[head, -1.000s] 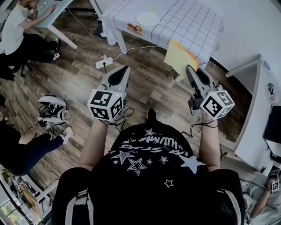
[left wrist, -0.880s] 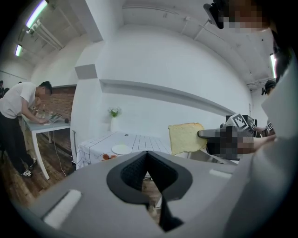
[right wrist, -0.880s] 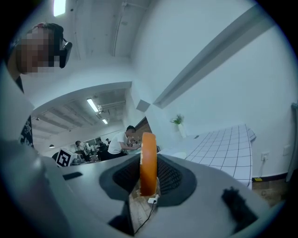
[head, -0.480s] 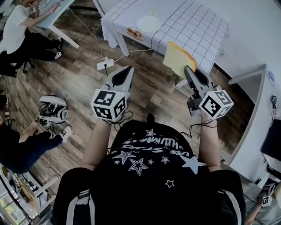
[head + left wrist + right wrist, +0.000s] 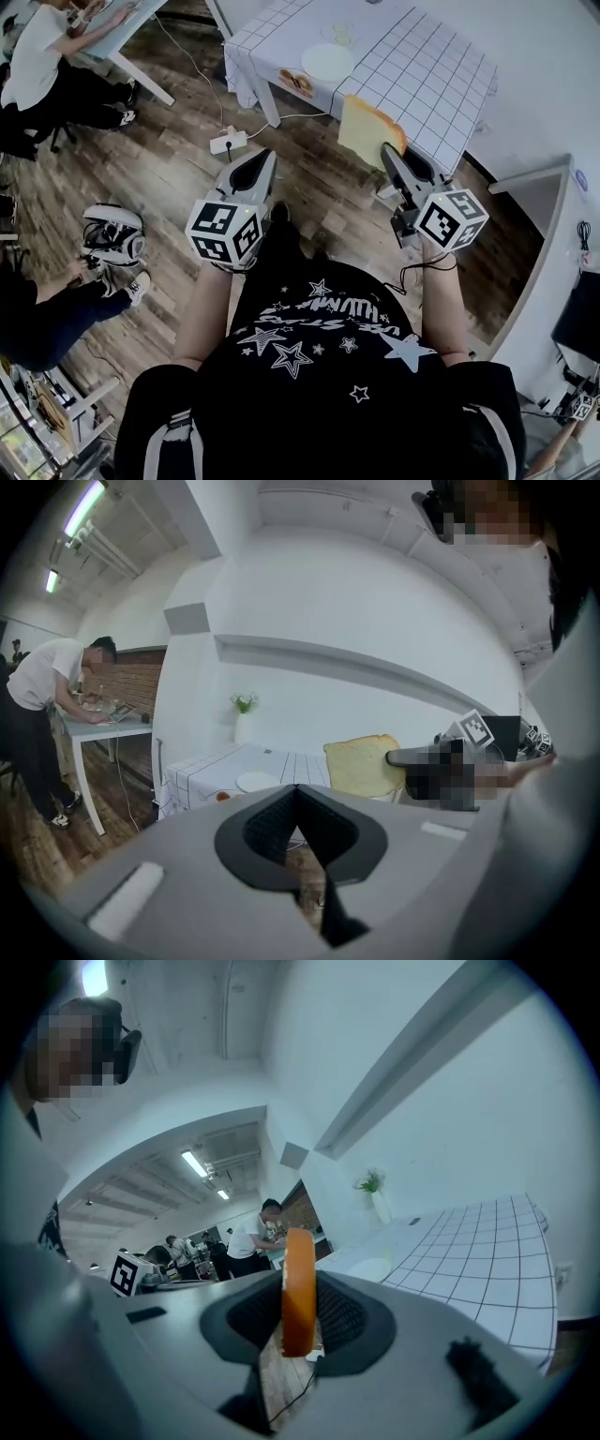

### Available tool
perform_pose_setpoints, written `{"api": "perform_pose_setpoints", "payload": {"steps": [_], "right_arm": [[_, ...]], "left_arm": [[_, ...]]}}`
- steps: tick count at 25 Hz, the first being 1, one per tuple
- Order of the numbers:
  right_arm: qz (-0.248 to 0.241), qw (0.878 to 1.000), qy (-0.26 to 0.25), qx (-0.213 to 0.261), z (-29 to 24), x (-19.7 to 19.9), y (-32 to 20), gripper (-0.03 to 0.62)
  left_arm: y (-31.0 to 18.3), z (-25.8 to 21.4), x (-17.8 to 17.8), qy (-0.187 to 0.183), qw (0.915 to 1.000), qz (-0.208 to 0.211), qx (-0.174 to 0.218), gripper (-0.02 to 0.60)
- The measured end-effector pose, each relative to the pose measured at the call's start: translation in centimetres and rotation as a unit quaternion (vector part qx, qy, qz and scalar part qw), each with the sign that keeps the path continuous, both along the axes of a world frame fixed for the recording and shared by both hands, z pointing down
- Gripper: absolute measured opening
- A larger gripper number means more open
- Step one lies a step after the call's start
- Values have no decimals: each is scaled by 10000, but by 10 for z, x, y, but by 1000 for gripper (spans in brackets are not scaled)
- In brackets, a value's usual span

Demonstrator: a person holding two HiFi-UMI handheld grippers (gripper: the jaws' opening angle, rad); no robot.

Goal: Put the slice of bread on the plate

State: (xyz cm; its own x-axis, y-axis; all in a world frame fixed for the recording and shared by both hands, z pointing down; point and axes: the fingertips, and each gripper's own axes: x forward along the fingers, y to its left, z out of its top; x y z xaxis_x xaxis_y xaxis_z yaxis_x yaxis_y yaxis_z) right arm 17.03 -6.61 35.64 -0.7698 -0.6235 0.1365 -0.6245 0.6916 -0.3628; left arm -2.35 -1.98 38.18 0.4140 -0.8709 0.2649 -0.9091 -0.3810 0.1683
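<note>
- Fingers (image 5: 343, 1320) of my right gripper (image 5: 386, 155) clamp the pale, tan-crusted slice of bread (image 5: 299, 1288), upright and edge-on, jaws partly closed.
- My left gripper (image 5: 298, 819): jaws together, nothing held.
- Step, I judge: the carry. The bread hangs over wood floor, short of the white grid-cloth table (image 5: 431, 80).
- The round white plate (image 5: 328, 61) lies well apart.
- Next: reach over the plate, tip the slice flat, release.

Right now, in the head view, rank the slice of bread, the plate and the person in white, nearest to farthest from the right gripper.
1. slice of bread: held in the fingers of the right gripper.
2. plate: ahead, on the checked table.
3. person in white: far left, at another table.
</note>
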Motion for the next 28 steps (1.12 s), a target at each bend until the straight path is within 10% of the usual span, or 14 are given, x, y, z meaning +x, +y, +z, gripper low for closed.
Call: {"api": "perform_pose_setpoints", "payload": {"steps": [28], "right_arm": [[1086, 9886, 903, -522, 29, -88, -179, 98]], "left_arm": [[-212, 29, -86, 203, 9931, 1105, -345, 8]]}}
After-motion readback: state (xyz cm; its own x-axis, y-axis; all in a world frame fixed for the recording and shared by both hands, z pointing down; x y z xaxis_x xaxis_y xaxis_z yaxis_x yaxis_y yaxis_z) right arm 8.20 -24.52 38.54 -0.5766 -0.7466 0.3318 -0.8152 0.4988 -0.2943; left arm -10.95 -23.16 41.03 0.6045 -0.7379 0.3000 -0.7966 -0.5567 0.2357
